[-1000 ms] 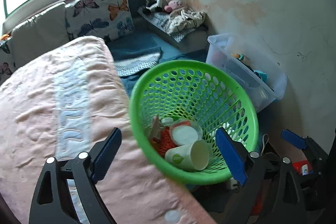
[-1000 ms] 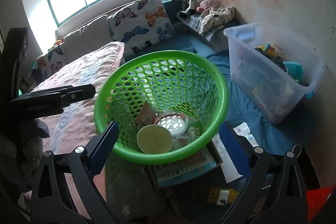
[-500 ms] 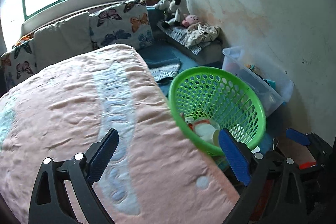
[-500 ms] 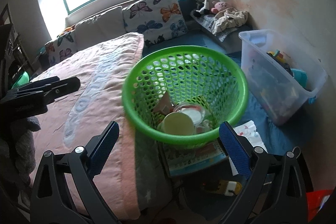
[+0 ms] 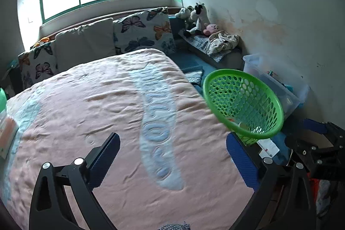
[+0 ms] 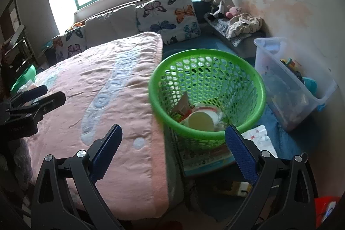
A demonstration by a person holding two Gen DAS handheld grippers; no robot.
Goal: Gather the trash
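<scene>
- Left gripper (image 5: 172, 156) is over the pink blanket (image 5: 107, 113) on the bed, its blue-padded fingers (image 5: 105, 156) spread wide with nothing between them
- Right gripper (image 6: 172, 148) is at the near right edge of the bed, fingers (image 6: 239, 152) likewise spread wide and holding nothing
- The green basket (image 6: 248, 70) stands just beside the bed's right edge, on printed sheets on the floor
- Inside the basket lie the collected trash: a paper cup (image 6: 200, 120) on its side, mouth toward the camera, a round lid (image 6: 207, 109) just behind it and a brown carton scrap (image 6: 183, 104) to the left
- A clear storage bin (image 6: 280, 70) with toys sits right of the basket, against the wall
- Butterfly pillows (image 5: 144, 32) line the far side under the window; stuffed animals (image 5: 198, 18) sit in the far right corner
</scene>
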